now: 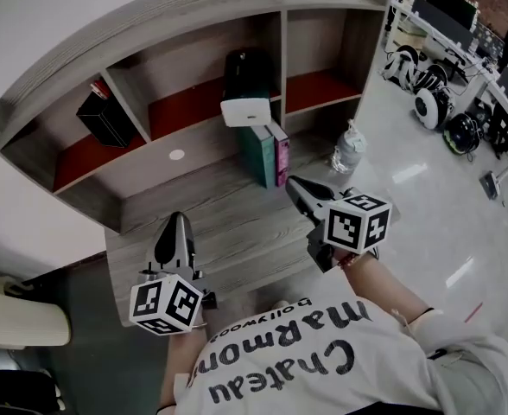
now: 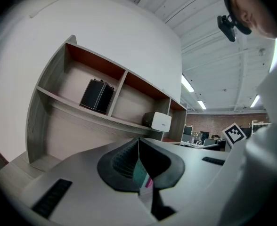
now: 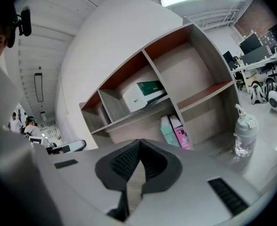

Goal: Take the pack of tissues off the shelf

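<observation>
The pack of tissues [image 1: 245,89], a dark green box with a white front, lies in the middle compartment of the wooden shelf [image 1: 193,137]. It also shows in the left gripper view [image 2: 157,121] and the right gripper view [image 3: 143,94]. My left gripper [image 1: 175,221] hovers over the desk in front of the shelf, shut and empty, its tips [image 2: 138,140] meeting. My right gripper [image 1: 294,184] is nearer the shelf, below and to the right of the pack. Its jaws [image 3: 139,142] are shut with nothing between them.
A black box [image 1: 107,115] leans in the left compartment. A teal book [image 1: 258,154] and a pink book [image 1: 280,150] stand on the desk under the pack. A clear water bottle [image 1: 347,150] stands at the desk's right end. Office desks and equipment fill the far right.
</observation>
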Demonstrator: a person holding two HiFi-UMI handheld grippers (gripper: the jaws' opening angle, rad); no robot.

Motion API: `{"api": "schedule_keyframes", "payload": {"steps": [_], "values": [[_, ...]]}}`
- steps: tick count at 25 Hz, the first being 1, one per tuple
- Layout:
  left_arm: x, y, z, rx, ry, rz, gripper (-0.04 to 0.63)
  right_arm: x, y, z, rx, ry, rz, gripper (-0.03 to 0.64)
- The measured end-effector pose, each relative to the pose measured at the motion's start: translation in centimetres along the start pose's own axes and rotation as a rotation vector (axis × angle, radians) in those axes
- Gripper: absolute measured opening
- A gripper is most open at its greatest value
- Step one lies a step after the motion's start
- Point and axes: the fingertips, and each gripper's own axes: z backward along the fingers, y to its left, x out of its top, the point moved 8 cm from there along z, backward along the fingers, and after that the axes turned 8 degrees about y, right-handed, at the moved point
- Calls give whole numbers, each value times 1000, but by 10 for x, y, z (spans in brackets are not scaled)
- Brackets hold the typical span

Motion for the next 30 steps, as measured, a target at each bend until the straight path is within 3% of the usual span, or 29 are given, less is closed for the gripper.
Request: {"api": "schedule_keyframes", "payload": {"steps": [9,19,20,22,25,30], "values": [[19,13,-9,-36,-38,3,20,12,10,-21,48,-15,-87,8],[17,17,-15,-53,-45,19,20,41,5,-35,221,-134,-383,8],[16,18,-15,-53,-42,24,20,43,4,-37,247,-147,-417,27],[13,19,-16,-54,-37,32,20,44,0,-41,299,-166,-492,144],[12,20,-15,-53,-38,34,20,47,-6,-45,355,-201,-588,264],[11,22,-12,-49,-46,38,20,57,-10,-49,421,-282,-676,346]]}}
